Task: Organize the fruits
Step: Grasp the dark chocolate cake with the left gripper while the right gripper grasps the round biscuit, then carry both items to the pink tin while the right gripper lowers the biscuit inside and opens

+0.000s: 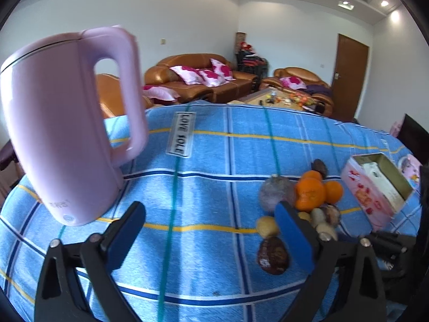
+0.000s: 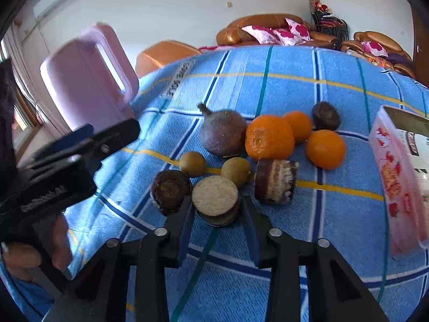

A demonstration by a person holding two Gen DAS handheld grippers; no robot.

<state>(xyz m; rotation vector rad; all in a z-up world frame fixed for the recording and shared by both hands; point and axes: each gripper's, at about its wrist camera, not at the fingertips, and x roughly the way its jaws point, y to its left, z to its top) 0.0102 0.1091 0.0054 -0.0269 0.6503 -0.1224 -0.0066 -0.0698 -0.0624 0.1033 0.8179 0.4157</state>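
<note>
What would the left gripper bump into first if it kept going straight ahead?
Probably nothing but the blue checked cloth: the open left gripper aims between the pink kettle and the fruit pile. Depth is uncertain.

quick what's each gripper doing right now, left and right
Left gripper: open, nothing between its fingers, above the cloth.
Right gripper: closed on the cut brown fruit slice at the near edge of the pile.

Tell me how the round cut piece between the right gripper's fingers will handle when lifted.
The cut piece looks firm, so it should hold shape in the right gripper. Its curved dark sides may slip or twist against the flat pads. Set down on its flat pale face it should stay; on edge it would probably roll.
</note>
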